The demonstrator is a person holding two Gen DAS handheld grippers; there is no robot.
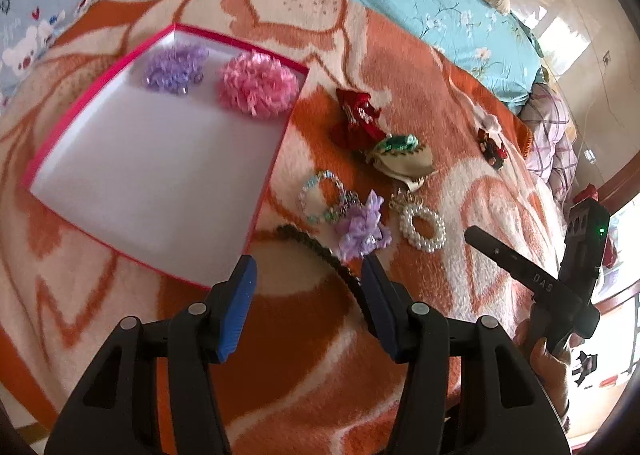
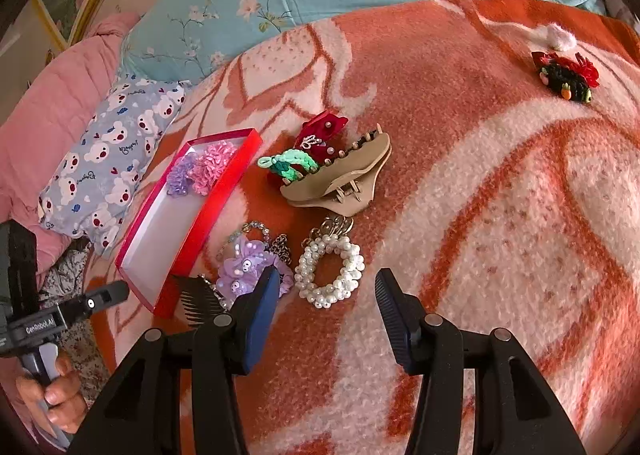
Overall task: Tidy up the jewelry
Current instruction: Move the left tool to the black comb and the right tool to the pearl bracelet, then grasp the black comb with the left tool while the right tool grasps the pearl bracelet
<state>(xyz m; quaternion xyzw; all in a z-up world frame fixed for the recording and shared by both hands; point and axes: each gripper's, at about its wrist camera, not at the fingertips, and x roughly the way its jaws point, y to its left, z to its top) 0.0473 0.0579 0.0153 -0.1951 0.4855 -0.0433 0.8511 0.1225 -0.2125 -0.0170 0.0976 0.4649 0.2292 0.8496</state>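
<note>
Each hand-held gripper is black plastic, with two angled arms joined by round silver pivot screws and ending in blue ribbed pads. The left gripper (image 1: 308, 287) and right gripper (image 2: 326, 303) match. Seen side-on, the right one bears white letters "DAS" and a green light; the left reads "GenRobot.AI", with a pale grey handle.
</note>
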